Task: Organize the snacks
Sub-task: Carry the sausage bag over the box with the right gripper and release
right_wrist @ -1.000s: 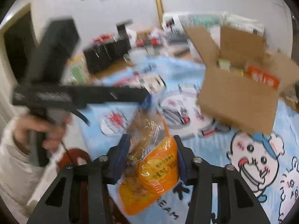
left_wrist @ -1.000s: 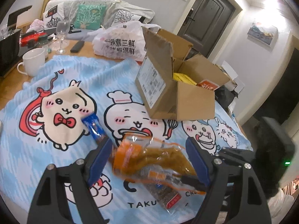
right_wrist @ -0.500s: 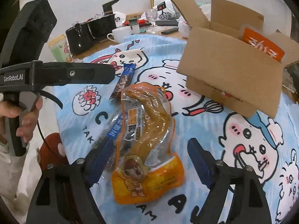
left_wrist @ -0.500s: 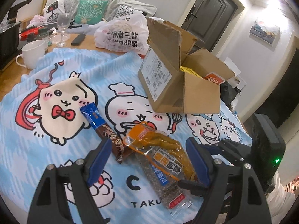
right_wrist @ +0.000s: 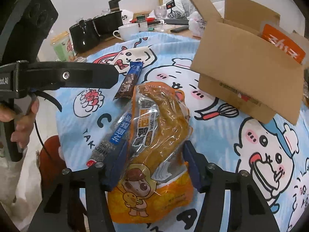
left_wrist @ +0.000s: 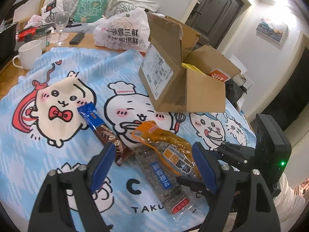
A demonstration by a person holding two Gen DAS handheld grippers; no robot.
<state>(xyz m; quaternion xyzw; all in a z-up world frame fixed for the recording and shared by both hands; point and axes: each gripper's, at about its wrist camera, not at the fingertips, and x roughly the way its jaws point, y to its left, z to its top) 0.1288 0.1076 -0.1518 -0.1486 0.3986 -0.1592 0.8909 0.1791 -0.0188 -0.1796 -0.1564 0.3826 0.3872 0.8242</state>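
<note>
An orange snack pouch (right_wrist: 158,119) lies on the cartoon-print cloth, partly over a grey pack with a blue label (right_wrist: 115,133). My right gripper (right_wrist: 154,162) is closing on the pouch's near end, and both blue pads touch its crinkled sides. A blue chocolate bar (right_wrist: 129,81) lies just beyond. In the left wrist view the pouch (left_wrist: 168,141), grey pack (left_wrist: 162,177) and bar (left_wrist: 96,121) lie under my left gripper (left_wrist: 152,164), which hovers open and holds nothing. The open cardboard box (left_wrist: 193,89) stands behind, with packets inside.
A white mug (left_wrist: 29,56), a wine glass (left_wrist: 61,27), a remote (left_wrist: 76,38) and a white plastic bag (left_wrist: 123,32) sit at the far side. Black pots (right_wrist: 87,32) stand at the back left. A person's hand (right_wrist: 23,119) holds the left gripper. The cloth's near edge is close.
The right gripper lowered the orange pouch onto the cloth, let go with wide jaws, then narrowed onto it again. The left gripper stayed open in place.
</note>
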